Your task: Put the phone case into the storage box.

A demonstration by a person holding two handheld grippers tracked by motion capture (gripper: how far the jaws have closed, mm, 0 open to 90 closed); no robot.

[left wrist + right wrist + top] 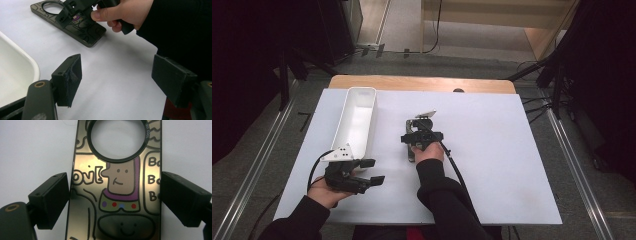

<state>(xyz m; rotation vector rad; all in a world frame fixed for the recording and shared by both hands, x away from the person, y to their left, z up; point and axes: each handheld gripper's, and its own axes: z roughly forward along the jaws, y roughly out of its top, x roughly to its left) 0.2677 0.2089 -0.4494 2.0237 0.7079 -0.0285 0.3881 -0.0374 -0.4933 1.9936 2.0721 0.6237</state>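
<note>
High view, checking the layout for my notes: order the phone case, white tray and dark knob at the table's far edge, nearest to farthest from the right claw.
1. Phone case, under the right claw.
2. White tray, left.
3. Dark knob, far edge.

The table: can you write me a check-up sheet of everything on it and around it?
Surface: white sheet on a wooden table.
Job's things: flat dark phone case with cartoon drawings and a round hole, lying flat; long white plastic tray at the left, nothing inside.
Clutter: nothing seen.
Grippers: right gripper jaws straddle the case's long edges, close to them; grip cannot be told. Left gripper open, nothing between its jaws, beside the tray.
Cables: black cable trails from the right gripper.
Surroundings: grey floor, metal rails, dark stands.
</note>
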